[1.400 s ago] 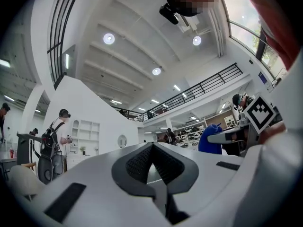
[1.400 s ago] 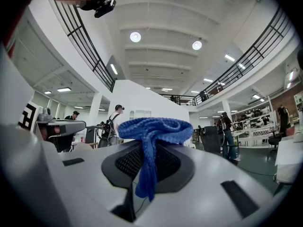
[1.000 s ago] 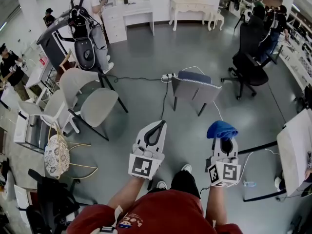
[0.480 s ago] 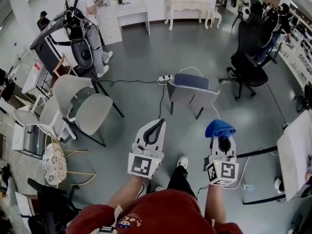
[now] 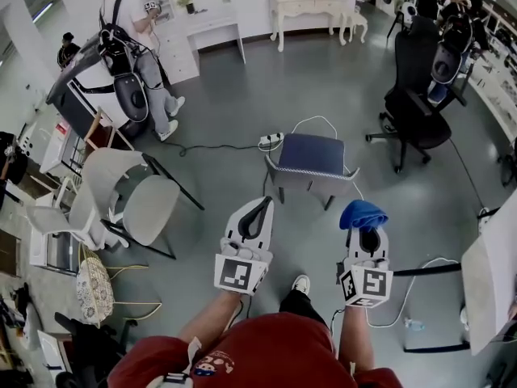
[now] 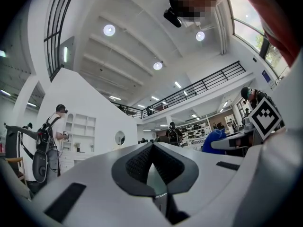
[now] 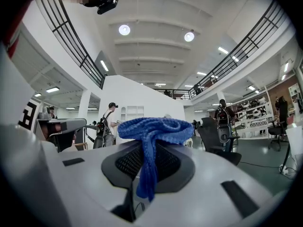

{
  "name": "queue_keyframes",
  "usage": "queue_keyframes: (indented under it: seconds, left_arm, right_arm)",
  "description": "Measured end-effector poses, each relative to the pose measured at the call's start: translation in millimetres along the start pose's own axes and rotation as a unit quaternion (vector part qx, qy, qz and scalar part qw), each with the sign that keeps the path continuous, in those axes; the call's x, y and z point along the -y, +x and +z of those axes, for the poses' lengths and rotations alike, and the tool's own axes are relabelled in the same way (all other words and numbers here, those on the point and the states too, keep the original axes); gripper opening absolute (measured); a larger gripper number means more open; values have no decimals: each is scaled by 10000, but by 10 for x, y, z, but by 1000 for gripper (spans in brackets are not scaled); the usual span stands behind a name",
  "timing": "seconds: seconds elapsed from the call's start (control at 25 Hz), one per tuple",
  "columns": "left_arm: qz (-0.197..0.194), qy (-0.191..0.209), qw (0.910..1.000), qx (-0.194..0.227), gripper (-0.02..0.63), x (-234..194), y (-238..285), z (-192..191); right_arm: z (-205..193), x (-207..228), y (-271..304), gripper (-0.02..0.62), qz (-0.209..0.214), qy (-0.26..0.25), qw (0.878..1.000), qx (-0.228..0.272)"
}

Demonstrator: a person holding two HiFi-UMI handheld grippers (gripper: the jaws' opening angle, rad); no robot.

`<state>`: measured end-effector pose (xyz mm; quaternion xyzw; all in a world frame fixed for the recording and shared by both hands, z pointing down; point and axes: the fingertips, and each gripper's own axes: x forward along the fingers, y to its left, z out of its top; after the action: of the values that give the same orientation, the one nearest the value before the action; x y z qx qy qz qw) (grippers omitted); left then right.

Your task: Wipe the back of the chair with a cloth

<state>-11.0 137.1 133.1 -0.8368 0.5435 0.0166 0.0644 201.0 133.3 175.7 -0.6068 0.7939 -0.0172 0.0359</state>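
Note:
A grey chair with a blue seat cushion stands on the floor ahead, its back turned toward me. My right gripper is shut on a bunched blue cloth, which drapes over the jaw tips in the right gripper view. My left gripper is shut and holds nothing; its jaws meet in the left gripper view. Both grippers hover short of the chair back, the left one to its lower left, the right one to its lower right.
Two pale shell chairs stand at left, a black office chair at right. A power strip with cables lies beyond the grey chair. A white table edge is at far right. People stand at the back left.
I have stepped forward: the grey chair has come nearer and lower in the head view. Both grippers keep their pose, the cloth still in the right one.

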Motion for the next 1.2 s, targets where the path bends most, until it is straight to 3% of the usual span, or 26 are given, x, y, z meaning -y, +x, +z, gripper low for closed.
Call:
queue_keyframes:
  seconds: [0.28,0.52,0.72,1.0,1.2]
  left_arm:
    - [111,8,9999,-122,14,-23,737,-201]
    - [32,292,9993,-211,14,-10,1153,-461]
    - [-318,679,9972,-28,14,2,1345,-747]
    - [-560,530,9970,94,14,-77,1385,-1476]
    - [-717,329,9968,-140,14,-14,1278,-2218]
  right_arm:
    - [-99,419,644,60,141,-7,9998,-101]
    - [-319,633,1008,61,217,-128,9992,-318]
    - [-749,582,1194,61,108,-318,9974,-632]
    - [-1604,531,1273,61,-204,-202,9943,-1031]
    - [-2442,468,1189,61,-286,-170,9895,-1409]
